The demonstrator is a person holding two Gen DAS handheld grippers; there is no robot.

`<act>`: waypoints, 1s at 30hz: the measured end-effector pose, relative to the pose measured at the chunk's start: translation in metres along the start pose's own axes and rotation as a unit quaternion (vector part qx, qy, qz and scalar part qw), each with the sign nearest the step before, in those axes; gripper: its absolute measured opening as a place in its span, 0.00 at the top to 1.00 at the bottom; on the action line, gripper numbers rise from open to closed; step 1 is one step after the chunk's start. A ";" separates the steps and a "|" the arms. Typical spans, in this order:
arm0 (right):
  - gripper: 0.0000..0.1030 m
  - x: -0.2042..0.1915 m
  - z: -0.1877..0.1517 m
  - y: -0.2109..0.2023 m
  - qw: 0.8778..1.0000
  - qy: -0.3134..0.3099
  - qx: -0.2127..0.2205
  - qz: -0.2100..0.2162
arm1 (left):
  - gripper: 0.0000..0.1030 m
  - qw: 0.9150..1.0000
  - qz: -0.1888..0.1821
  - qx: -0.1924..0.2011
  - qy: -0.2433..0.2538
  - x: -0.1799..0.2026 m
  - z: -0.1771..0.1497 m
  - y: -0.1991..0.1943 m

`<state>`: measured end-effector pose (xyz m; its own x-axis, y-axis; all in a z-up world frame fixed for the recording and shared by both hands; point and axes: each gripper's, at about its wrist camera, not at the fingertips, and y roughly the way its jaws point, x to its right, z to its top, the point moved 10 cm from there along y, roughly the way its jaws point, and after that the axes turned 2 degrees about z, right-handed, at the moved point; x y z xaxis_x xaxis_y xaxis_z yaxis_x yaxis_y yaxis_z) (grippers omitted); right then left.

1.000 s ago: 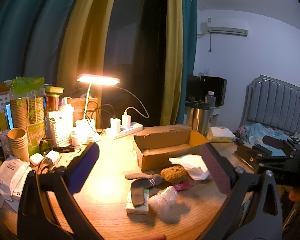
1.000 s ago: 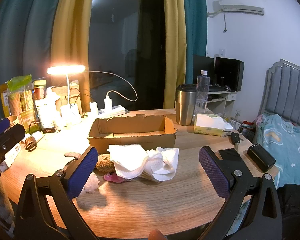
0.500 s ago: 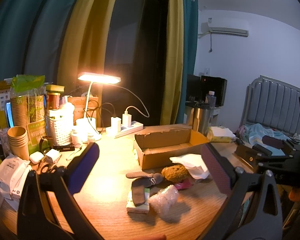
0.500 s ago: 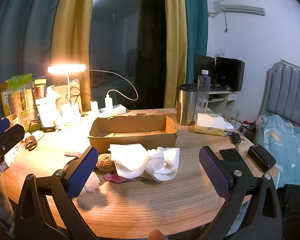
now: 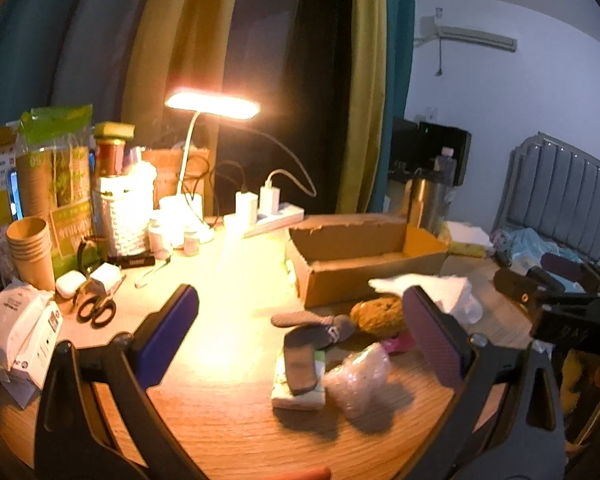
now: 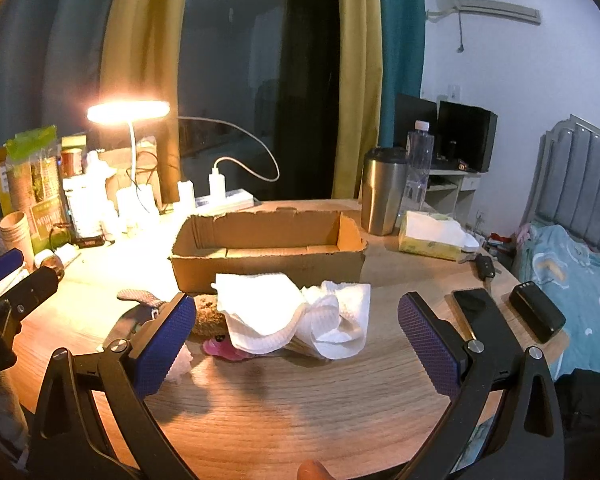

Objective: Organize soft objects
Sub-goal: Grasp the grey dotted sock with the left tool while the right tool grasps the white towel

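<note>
Above the round wooden table point(image 6: 284, 408), both the left gripper point(image 5: 300, 340) and right gripper point(image 6: 296, 340) hover spread wide, holding nothing; the crumpled white cloth point(image 6: 296, 316) lies just before the open brown cardboard box point(image 6: 268, 248).

No lettering can be read with certainty. The green-and-yellow package point(image 5: 66, 216) at nine o'clock and the white packet point(image 5: 18, 328) at eight o'clock carry print, but it is too blurred and small to make out.
</note>
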<state>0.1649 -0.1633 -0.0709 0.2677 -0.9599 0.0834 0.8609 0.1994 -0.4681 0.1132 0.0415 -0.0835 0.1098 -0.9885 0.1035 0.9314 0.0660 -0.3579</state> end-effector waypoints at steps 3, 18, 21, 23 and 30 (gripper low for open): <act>0.00 0.002 -0.001 0.010 1.000 0.001 -0.009 -0.003 | 0.01 1.000 0.002 -0.014 0.000 -0.003 -0.005 0.012; 0.13 0.007 -0.012 0.068 0.997 -0.010 -0.067 0.023 | 0.01 0.994 -0.004 -0.105 0.014 0.005 -0.035 0.083; 0.23 0.005 -0.012 0.078 0.997 -0.010 -0.072 0.037 | 0.01 0.992 -0.005 -0.121 0.018 0.008 -0.040 0.095; 0.29 0.003 -0.010 0.083 0.996 -0.013 -0.072 0.047 | 0.01 0.991 -0.006 -0.133 0.022 0.010 -0.044 0.104; 0.43 -0.012 -0.007 0.099 0.993 -0.042 -0.081 0.076 | 0.02 0.985 -0.009 -0.170 0.022 0.013 -0.057 0.128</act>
<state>0.2443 -0.1334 -0.1247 0.4302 -0.8999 0.0707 0.7289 0.3001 -0.6154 0.2135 0.0296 -0.1810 0.0713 -0.9946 0.0749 0.7622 0.0059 -0.6473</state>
